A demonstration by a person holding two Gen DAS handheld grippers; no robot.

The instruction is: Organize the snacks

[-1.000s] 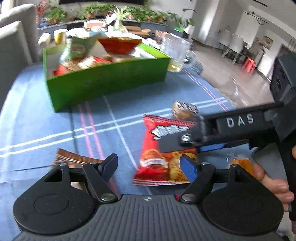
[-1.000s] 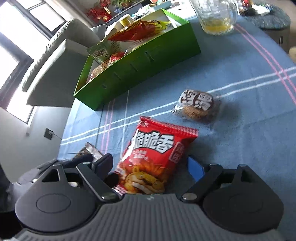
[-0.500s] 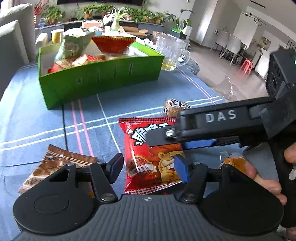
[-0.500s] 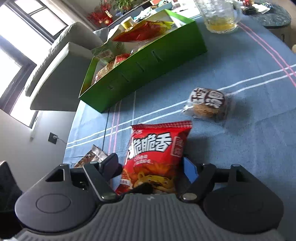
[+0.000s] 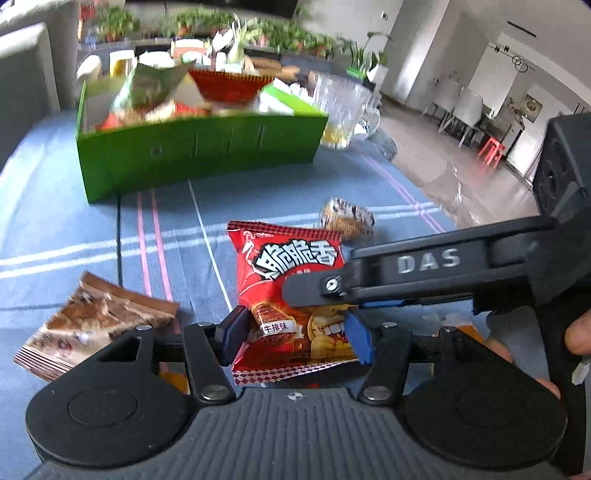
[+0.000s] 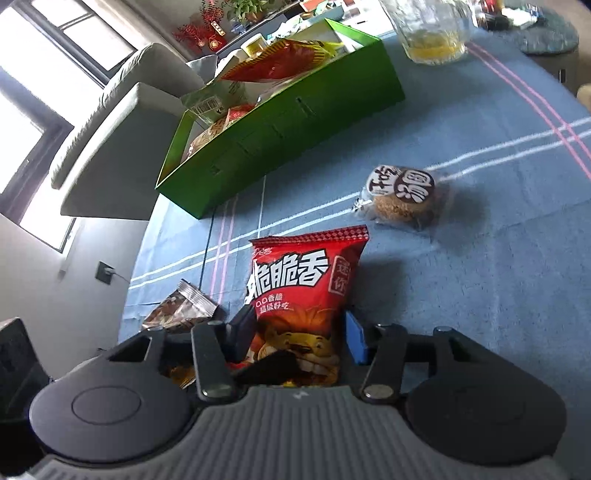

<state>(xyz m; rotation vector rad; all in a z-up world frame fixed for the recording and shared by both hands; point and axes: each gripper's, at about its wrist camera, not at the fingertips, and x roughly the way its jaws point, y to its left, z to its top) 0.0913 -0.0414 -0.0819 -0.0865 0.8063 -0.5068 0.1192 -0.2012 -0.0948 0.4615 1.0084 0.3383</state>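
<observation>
A red snack bag point(image 5: 291, 280) lies on the blue tablecloth; it also shows in the right wrist view point(image 6: 303, 291). My right gripper point(image 6: 299, 334) has its fingers closed against both sides of the bag's lower half. My left gripper point(image 5: 295, 330) stands open around the same bag's lower end, its pads beside the edges. The right gripper's arm marked DAS point(image 5: 424, 266) crosses over the bag. A green box point(image 5: 199, 147) point(image 6: 288, 122) with several snacks stands at the back.
A round wrapped cake point(image 5: 347, 218) point(image 6: 402, 195) lies right of the bag. A brown snack packet point(image 5: 92, 321) point(image 6: 181, 310) lies to the left. A glass mug point(image 5: 343, 110) point(image 6: 432, 29) with yellow liquid stands right of the box. An orange packet point(image 5: 465, 328) lies near the hand.
Both grippers have moved in on the red bag. The right gripper's fingers narrowed from wide open onto the bag's sides. The left gripper's fingers also came closer together.
</observation>
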